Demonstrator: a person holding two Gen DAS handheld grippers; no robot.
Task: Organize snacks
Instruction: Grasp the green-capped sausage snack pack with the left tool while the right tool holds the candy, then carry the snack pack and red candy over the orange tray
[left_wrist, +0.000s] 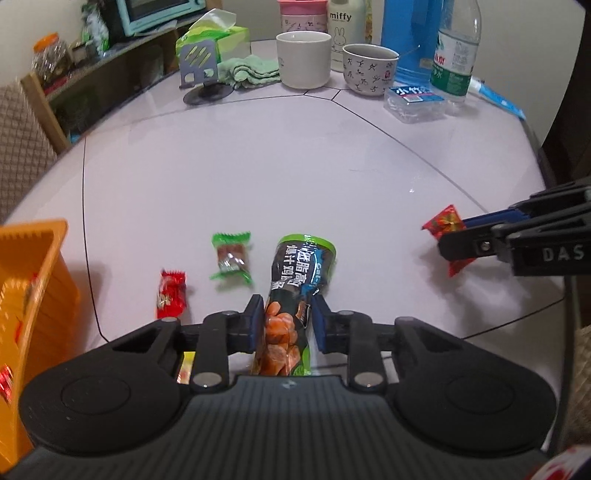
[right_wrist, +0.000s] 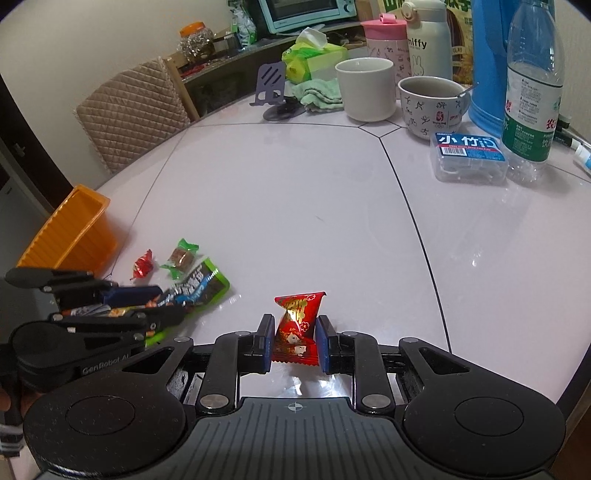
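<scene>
Left gripper (left_wrist: 287, 315) clamps green snack pouch (left_wrist: 295, 295); right gripper (right_wrist: 294, 341) — red candy (right_wrist: 297, 325).

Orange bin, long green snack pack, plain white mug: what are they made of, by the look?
Orange bin: looks like moulded plastic, matte, with ribbed walls of even colour.
Long green snack pack: glossy printed film, probably plastic or foil laminate; it shines and dents between the left tongs.
Plain white mug: likely glazed ceramic, with a thick wall and soft sheen; enamel can't be ruled out.
</scene>
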